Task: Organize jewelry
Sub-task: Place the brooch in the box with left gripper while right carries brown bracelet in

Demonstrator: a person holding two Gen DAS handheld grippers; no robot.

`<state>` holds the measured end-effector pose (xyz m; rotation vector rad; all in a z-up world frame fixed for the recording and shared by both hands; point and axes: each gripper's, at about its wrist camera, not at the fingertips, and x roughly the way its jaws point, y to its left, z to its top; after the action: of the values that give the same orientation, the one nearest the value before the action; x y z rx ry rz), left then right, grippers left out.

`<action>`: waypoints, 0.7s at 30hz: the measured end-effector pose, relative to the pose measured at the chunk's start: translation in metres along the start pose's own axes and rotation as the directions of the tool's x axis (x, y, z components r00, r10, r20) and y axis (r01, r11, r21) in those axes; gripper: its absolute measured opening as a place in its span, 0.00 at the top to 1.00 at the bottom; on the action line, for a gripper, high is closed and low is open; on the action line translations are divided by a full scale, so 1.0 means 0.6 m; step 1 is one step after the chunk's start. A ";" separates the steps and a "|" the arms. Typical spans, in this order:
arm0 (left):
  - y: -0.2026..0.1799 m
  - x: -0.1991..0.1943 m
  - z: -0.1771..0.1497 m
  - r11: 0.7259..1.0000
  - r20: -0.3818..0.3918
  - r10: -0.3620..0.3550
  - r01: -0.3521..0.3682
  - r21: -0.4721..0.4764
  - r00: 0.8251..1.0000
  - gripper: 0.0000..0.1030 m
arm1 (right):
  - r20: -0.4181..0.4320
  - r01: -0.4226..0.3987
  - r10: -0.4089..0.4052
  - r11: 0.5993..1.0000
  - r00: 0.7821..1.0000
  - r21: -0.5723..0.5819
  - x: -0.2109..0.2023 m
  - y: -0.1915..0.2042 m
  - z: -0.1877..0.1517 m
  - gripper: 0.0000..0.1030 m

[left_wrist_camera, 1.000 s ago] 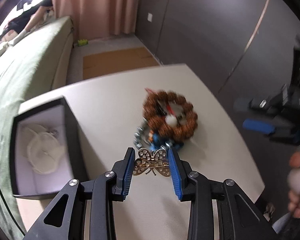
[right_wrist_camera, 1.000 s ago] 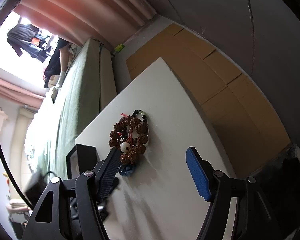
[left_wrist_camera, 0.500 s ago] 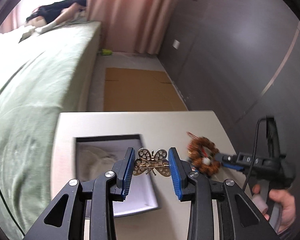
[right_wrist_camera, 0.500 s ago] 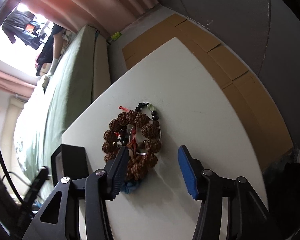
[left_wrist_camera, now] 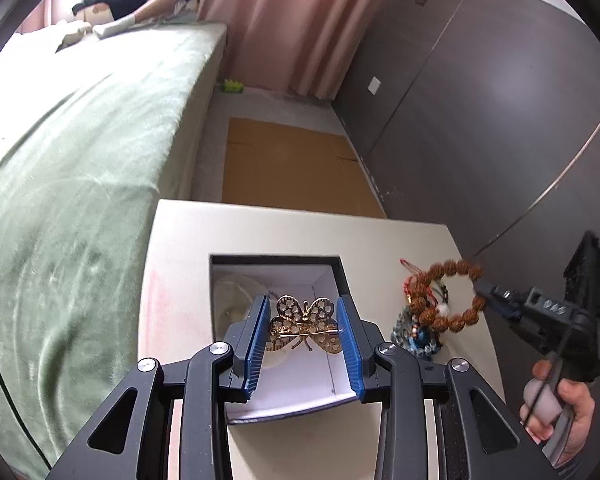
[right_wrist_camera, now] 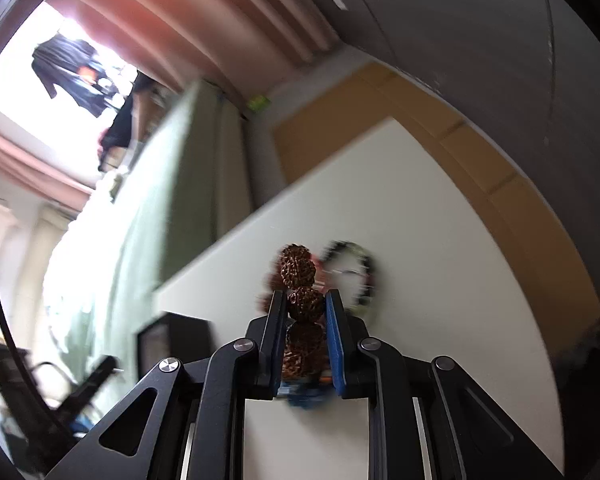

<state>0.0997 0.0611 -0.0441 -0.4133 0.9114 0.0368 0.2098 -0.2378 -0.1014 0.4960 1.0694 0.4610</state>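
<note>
My left gripper point(left_wrist_camera: 303, 312) is shut on a gold butterfly brooch point(left_wrist_camera: 305, 327) and holds it above the open black jewelry box point(left_wrist_camera: 216, 280) with a white lining. A white pouch point(left_wrist_camera: 232, 292) lies inside the box. My right gripper point(right_wrist_camera: 305, 300) is shut on a brown seed-bead bracelet point(right_wrist_camera: 302, 300) and lifts it off the table. In the left wrist view the bracelet point(left_wrist_camera: 444, 292) hangs from the right gripper point(left_wrist_camera: 486, 294) to the right of the box. A blue beaded piece point(left_wrist_camera: 418, 336) lies under it. A dark bead bracelet point(right_wrist_camera: 354, 268) lies blurred on the table.
The white table point(left_wrist_camera: 380, 236) ends close behind the box. A green bed point(left_wrist_camera: 80, 160) runs along the left. Cardboard point(left_wrist_camera: 292, 168) covers the floor beyond the table, beside a dark wall point(left_wrist_camera: 480, 100). The box point(right_wrist_camera: 168, 344) shows at the left in the right wrist view.
My left gripper has carried the brooch left, over the box. My right gripper has closed on the brown bracelet and raised it off the table.
</note>
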 end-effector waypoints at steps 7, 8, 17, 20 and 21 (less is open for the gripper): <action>-0.017 0.018 -0.004 0.996 -0.062 -0.089 0.089 -0.006 0.994 0.58 | 0.100 -0.130 0.137 0.989 0.986 -0.072 -0.047 0.061 -0.020 0.80; -0.016 0.016 -0.004 0.995 -0.062 -0.100 0.100 -0.012 0.993 0.54 | 0.113 -0.147 0.156 0.986 0.981 -0.085 -0.053 0.071 -0.022 0.80; 0.046 -0.039 0.017 0.985 0.058 -0.083 0.091 -0.144 0.995 0.38 | 0.134 -0.304 0.332 0.932 0.934 -0.196 -0.068 0.142 -0.042 0.80; 0.075 -0.055 0.021 0.978 0.084 -0.069 0.084 -0.192 0.994 0.38 | 0.104 -0.327 0.356 0.918 0.929 -0.225 -0.050 0.171 -0.051 0.80; 0.082 -0.060 0.022 0.976 0.092 -0.065 0.083 -0.204 0.994 0.38 | 0.090 -0.335 0.363 0.913 0.927 -0.231 -0.041 0.181 -0.055 0.80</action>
<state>0.0775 0.1165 -0.0253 -0.6348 0.8100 0.0813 0.1572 -0.1598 -0.0328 0.5221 0.7931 0.8403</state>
